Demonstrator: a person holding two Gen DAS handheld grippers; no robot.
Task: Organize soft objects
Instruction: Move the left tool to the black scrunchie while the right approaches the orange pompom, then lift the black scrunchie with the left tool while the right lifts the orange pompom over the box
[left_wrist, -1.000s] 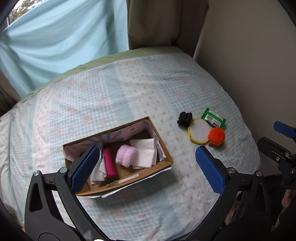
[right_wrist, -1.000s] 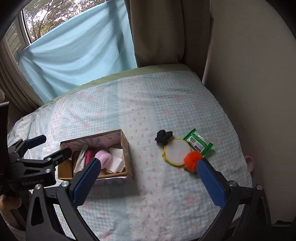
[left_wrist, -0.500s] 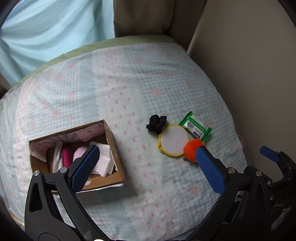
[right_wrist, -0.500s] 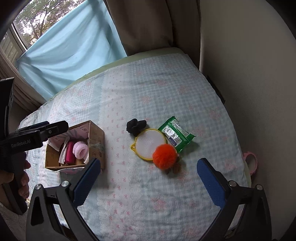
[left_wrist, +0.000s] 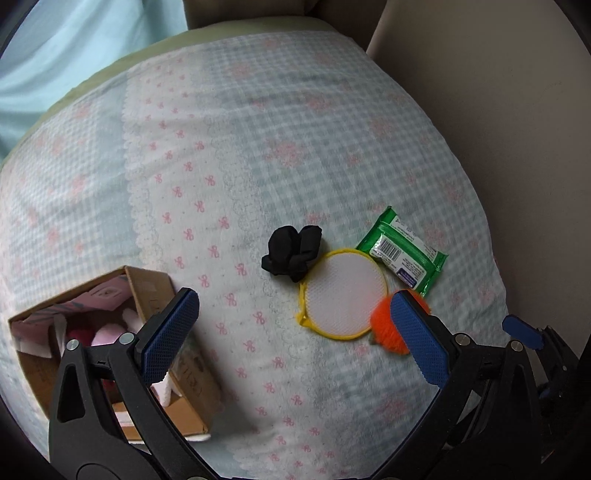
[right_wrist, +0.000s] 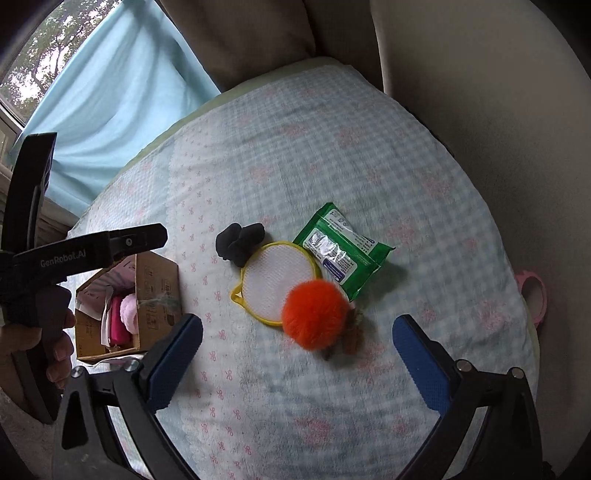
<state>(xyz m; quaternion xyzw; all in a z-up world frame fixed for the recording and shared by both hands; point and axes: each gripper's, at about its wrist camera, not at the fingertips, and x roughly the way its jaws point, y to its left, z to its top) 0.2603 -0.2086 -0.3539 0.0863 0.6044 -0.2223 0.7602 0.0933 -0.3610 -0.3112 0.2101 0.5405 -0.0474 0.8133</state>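
Hovering spread wide and empty, the right gripper (right_wrist: 297, 363) faces the orange pompom (right_wrist: 315, 314) near the bed's (right_wrist: 424, 155) right edge; probably featherlight and squashy, best pinched across its fluffy middle.

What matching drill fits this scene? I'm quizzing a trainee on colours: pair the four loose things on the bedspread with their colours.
Things:
1. pompom
2. wipes pack
3. scrunchie
4. round mesh pad

Colours:
a. black
b. white with a yellow rim
c. orange
d. green

Pairs: 1-c, 2-d, 3-a, 4-b
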